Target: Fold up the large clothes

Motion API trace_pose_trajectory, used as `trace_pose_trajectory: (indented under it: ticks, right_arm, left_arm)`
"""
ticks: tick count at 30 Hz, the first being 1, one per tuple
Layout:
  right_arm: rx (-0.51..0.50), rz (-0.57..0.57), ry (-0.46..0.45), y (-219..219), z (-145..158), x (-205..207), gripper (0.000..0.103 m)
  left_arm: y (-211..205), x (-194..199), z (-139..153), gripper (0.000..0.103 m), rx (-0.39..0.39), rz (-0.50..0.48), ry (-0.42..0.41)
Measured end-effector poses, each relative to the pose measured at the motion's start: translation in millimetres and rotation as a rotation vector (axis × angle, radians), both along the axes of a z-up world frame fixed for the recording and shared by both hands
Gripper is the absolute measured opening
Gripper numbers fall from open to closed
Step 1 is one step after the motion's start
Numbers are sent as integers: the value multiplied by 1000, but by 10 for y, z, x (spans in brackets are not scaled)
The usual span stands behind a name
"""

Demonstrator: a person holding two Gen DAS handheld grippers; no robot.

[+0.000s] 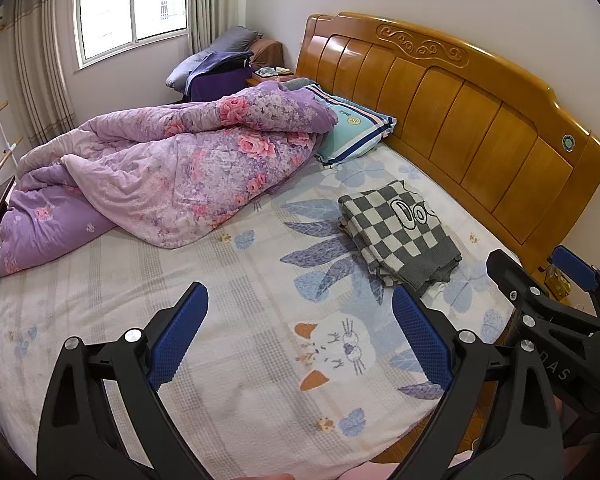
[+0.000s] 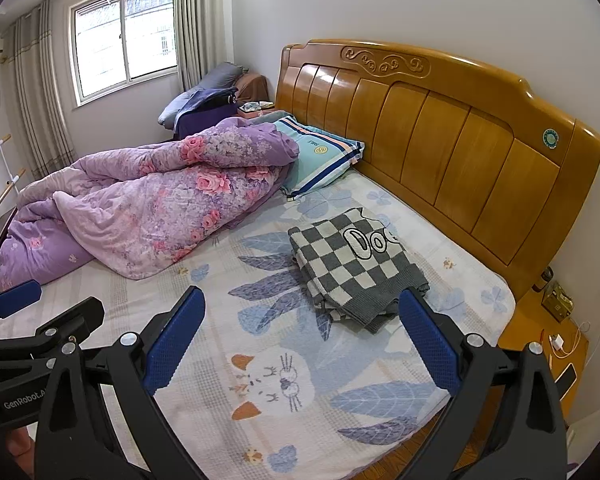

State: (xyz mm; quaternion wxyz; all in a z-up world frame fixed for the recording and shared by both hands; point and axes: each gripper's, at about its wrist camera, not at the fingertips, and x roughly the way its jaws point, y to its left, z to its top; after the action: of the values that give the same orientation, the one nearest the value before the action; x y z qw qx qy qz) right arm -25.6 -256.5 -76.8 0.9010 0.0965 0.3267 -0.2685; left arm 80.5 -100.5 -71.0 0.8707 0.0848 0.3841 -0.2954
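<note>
Both grippers, left (image 1: 300,336) & right (image 2: 300,340), gape wide w/ nothing held, above the bed sheet (image 2: 204,364). Farther on, a folded checkered sweater (image 2: 352,264) (lettering up) lies near the headboard (image 2: 440,152); purple quilt (image 1: 172,172) heaped beyond.

Sweater (image 1: 396,236) grey-white checked (quilt (image 1: 160,172) purple floral)

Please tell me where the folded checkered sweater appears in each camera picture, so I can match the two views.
Left wrist view: the checkered sweater lies right of centre on the bed sheet, above the right fingertip of the open left gripper.
Right wrist view: it lies a little right of centre, with the open right gripper below.
Shared landmark: the wooden headboard behind it.
</note>
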Motion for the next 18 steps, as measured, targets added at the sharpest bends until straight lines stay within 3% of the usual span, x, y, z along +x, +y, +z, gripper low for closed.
trace_pose_trajectory:
  ticks: [18]
  right_arm:
    - [3,0,2,-42,-13,0,94]
  left_arm:
    - [-7,-3,5,94,0,0,1]
